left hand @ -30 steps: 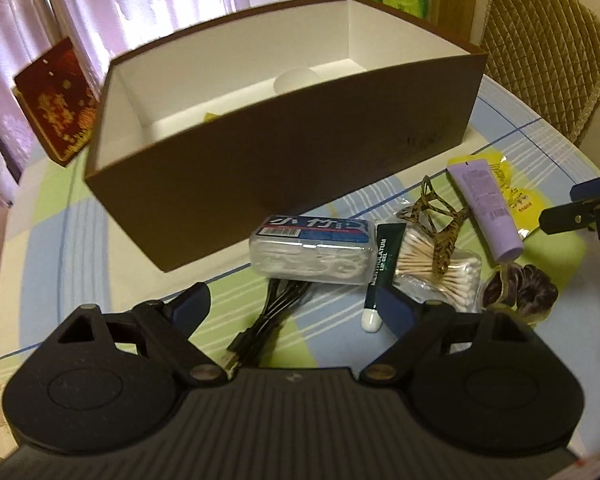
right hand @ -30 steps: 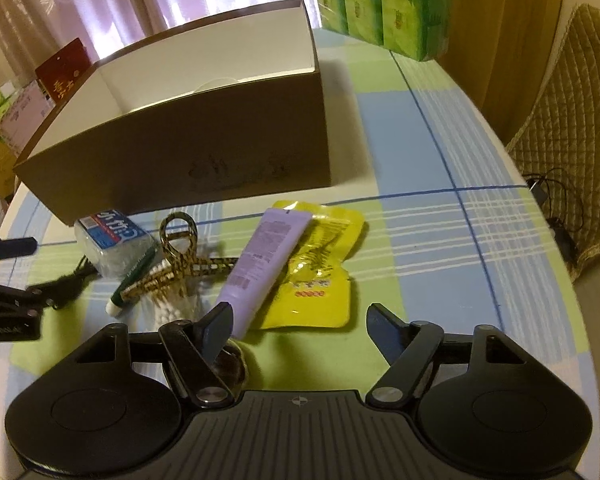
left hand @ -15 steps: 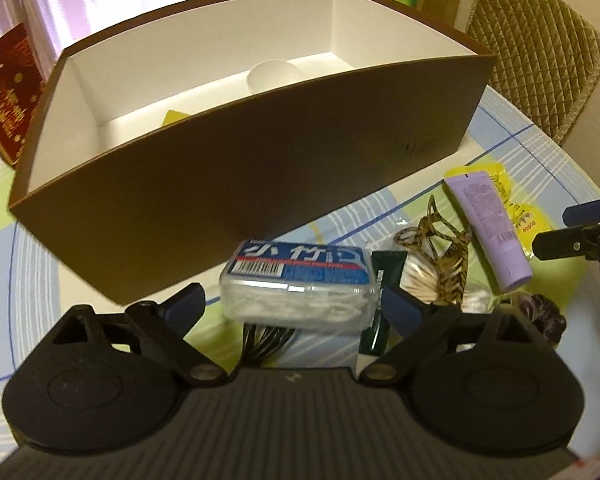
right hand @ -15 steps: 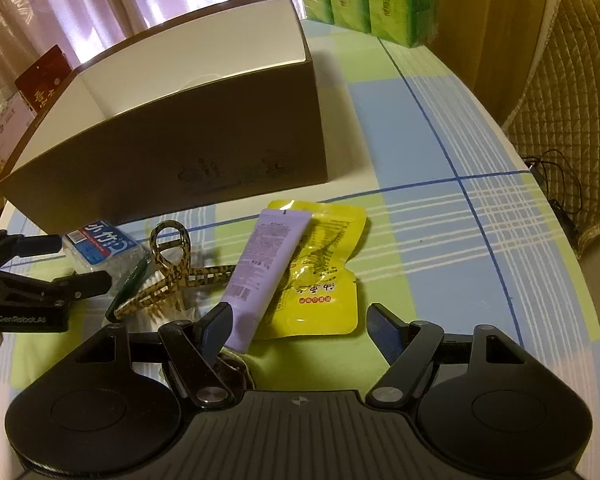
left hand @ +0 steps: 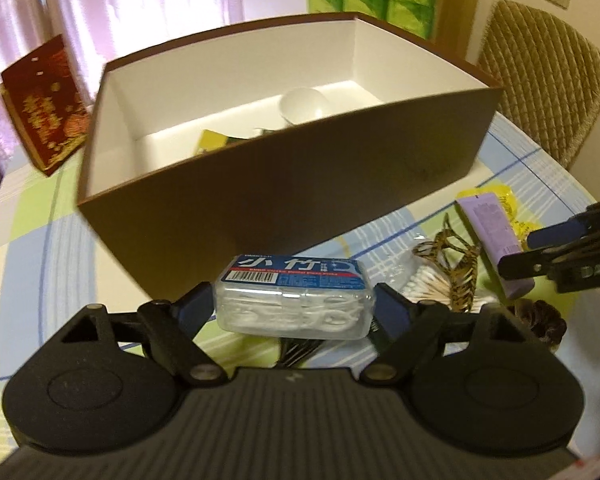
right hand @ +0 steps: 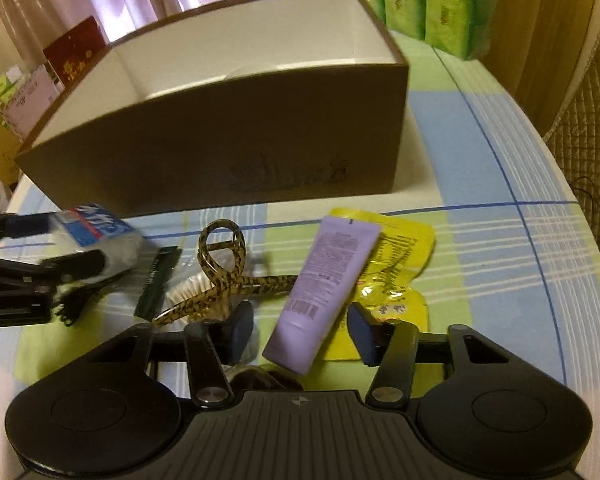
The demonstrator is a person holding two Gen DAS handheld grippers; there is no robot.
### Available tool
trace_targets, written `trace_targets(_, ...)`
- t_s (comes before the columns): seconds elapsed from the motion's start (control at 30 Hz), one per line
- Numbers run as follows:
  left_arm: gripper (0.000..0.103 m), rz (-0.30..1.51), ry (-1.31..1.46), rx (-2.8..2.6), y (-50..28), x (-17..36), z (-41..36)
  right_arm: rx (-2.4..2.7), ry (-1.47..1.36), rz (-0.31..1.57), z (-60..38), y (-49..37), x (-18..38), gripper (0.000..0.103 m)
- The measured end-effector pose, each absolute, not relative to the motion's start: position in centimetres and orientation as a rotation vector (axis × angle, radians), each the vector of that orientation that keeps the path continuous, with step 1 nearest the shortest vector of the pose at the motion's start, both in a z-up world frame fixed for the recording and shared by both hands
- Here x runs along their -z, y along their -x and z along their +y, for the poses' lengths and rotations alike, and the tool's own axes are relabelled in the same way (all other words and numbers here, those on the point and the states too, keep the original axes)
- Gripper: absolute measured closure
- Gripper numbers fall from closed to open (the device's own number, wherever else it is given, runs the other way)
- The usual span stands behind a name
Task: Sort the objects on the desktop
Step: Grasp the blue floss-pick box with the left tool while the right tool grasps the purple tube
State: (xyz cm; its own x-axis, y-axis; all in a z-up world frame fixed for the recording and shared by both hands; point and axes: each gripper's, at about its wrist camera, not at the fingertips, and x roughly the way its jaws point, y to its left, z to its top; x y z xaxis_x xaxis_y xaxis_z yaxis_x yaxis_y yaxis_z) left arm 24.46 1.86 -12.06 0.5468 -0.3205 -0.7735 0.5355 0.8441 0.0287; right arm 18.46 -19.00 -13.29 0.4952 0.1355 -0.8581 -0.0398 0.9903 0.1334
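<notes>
My left gripper (left hand: 294, 304) is shut on a clear floss-pick box with a blue label (left hand: 294, 300) and holds it above the table in front of the brown open box (left hand: 300, 184). The floss box also shows at the left of the right wrist view (right hand: 100, 232). My right gripper (right hand: 300, 330) is open, its fingers on either side of the cap end of a purple tube (right hand: 324, 284) that lies on a yellow snack pouch (right hand: 396, 264). A tortoiseshell hair claw (right hand: 220, 276), cotton swabs (right hand: 192, 288) and a green tube (right hand: 156, 280) lie between the grippers.
The brown box holds a white cup (left hand: 304, 106) and a yellow packet (left hand: 214, 140). A dark hair scrunchie (left hand: 540, 320) and a black cable (left hand: 300, 346) lie near me. A red box (left hand: 44, 108), green tissue packs (right hand: 432, 4) and a wicker chair (left hand: 540, 92) stand around the table.
My left gripper moved forward over the floss-pick box, shut on it and lifted it. My right gripper moved forward and down around the purple tube's cap end.
</notes>
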Motion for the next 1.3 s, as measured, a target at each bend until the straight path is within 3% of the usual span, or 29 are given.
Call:
trace_targets(0.27, 0.020, 0.849, -0.248, 0.449, -23.0, 10.9, 4.2, -0.154, 0.011, 1.063, -18.8, -18.6, 14.8, 0.073)
trace_targets(0.7, 0.020, 0.914, -0.230, 0.495, -15.8, 11.1, 6.2, -0.360, 0.048, 1.182, -24.8, -10.7, 15.1, 0.076)
trace_targets(0.8, 0.020, 0.943, -0.230, 0.506, -14.0, 12.2, 5.8, -0.350, 0.087, 1.171, -24.5, -9.1, 15.3, 0.074)
trace_targets(0.93, 0.019, 0.934, -0.261, 0.488, -12.5, 13.6, 5.3, -0.352, 0.116, 1.146, -23.6, -8.5, 15.5, 0.049)
trace_targets(1.17, 0.019, 0.916, -0.304, 0.461, -12.0, 14.7, 4.4, -0.340, 0.165, 1.084, -22.6, -9.4, 16.0, 0.049)
trace_targets(1.3, 0.013, 0.911, -0.310, 0.446, -12.2, 14.9, 4.0, -0.343, 0.191, 1.071, -22.1, -9.8, 16.1, 0.049)
